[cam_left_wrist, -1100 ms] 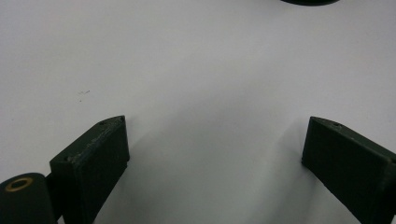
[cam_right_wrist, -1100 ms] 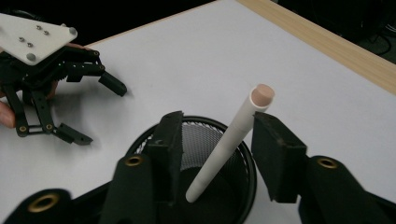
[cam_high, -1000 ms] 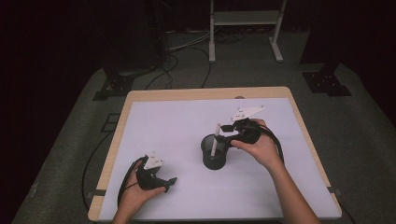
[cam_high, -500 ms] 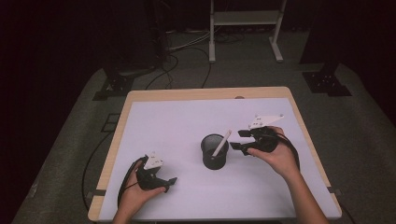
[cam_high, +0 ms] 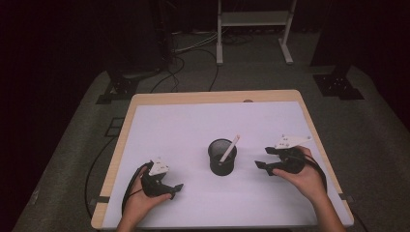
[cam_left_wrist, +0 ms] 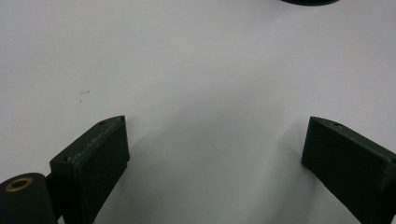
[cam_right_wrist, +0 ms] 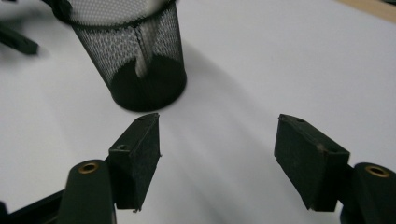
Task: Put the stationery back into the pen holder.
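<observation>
White tabletop [cam_high: 193,130] lies bare around the mesh cup [cam_high: 222,157] holding a pen [cam_high: 229,148]; my left gripper [cam_high: 175,189] and right gripper [cam_high: 263,158] flank it, both spread, empty.

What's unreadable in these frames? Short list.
- Mesh cup, right gripper view: rim cut off by the top edge, motion-blurred.
- White stick in the cup: high view too small to identify; lower end hidden by the mesh.
- Left gripper view: a dark sliver cut off by the top edge, unidentifiable.
- Small mark on the table's far edge: too small.
</observation>
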The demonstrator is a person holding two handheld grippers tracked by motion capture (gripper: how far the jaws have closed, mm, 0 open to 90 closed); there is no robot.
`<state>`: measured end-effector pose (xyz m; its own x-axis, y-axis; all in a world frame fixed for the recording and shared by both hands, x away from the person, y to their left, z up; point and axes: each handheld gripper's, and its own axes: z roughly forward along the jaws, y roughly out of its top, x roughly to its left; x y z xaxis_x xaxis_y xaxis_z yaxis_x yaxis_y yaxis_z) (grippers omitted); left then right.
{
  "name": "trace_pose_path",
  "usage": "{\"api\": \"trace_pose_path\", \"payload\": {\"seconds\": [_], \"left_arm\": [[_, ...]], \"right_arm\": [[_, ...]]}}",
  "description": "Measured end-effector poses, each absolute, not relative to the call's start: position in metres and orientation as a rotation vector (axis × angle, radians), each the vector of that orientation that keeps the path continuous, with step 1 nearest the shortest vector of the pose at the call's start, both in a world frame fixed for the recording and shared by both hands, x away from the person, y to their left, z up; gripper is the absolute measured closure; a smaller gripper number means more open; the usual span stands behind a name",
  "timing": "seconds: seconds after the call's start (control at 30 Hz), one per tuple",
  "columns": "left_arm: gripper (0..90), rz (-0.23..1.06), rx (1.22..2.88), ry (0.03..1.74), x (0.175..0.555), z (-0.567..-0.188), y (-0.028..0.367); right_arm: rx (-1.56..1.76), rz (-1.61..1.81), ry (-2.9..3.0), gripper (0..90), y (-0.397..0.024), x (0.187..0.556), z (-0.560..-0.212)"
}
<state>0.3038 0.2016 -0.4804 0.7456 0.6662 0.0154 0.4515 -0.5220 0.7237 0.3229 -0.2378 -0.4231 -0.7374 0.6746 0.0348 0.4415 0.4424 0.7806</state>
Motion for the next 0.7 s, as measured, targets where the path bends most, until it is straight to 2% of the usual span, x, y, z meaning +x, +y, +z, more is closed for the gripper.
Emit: {"api": "trace_pose_path", "payload": {"seconds": [0.37,0.7], "left_arm": [[6.2,0.378,2.211,0.835,0.304,-0.480,0.202],[6.2,0.373,2.205,0.835,0.303,-0.480,0.202]], "right_arm": [[1.071,1.089,2.402,29.8,-0.276,0.297,-0.465],[1.086,1.046,2.387,27.8,-0.287,0.289,-0.479]]}}
